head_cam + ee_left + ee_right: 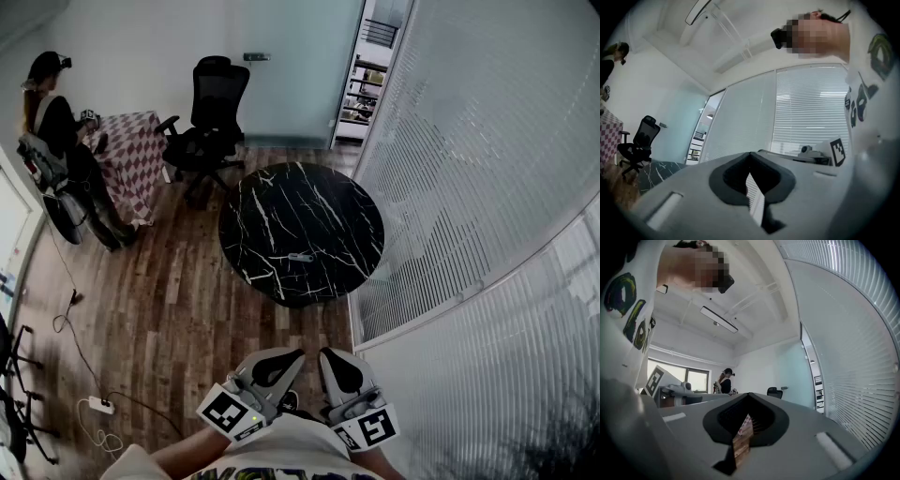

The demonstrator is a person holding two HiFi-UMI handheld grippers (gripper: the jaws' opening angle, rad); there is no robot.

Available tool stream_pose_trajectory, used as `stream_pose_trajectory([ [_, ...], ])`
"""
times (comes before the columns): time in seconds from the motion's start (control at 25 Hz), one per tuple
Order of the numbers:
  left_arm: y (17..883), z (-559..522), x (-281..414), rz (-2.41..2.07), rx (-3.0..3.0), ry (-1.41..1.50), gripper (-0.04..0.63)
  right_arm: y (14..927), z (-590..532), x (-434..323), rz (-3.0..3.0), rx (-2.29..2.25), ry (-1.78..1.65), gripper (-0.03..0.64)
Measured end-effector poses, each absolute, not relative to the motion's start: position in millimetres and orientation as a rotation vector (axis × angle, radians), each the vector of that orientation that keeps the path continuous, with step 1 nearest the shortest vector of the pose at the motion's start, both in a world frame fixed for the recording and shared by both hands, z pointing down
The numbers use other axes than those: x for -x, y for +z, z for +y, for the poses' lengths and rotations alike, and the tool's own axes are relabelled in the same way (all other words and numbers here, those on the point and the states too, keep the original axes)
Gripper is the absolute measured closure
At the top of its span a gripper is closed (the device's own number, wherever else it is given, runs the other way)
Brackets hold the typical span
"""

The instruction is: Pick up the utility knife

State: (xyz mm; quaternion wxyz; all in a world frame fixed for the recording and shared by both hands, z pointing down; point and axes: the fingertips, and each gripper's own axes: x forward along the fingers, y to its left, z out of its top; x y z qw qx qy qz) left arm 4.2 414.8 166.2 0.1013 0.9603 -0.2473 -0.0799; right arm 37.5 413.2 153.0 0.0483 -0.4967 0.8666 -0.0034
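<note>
Left gripper [281, 362] and right gripper [335, 362] both closed, empty, well short of tabletop [267, 202]. Knife [301, 257] lies on tabletop, near side. Best: step up, open one gripper, close across knife's width.

Two pairs of tongs: the left tongs [292, 357] and the right tongs [330, 356]. One round black marble tabletop [272, 202], with one utility knife [301, 257] on it. One black office chair [214, 112]. One checked-cloth table [136, 150], with one person [56, 122] beside it. One white power strip [99, 405] on the floor [169, 309]. At the left edge, possibly one more chair base [14, 403], too cropped to be sure.
</note>
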Motion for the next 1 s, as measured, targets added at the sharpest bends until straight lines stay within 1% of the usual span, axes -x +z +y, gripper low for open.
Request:
stream_pose_trajectory([
  [0.6,171.2,404.1,-30.1,-0.807,-2.809,-0.236,0.591,153.2,406.8,-68.4,2.654,1.534,0.015,0.615],
  [1.0,176.6,395.0,-53.1,-0.855,-2.797,-0.232,0.591,159.5,397.2,-97.6,2.646,1.507,-0.046,0.615],
])
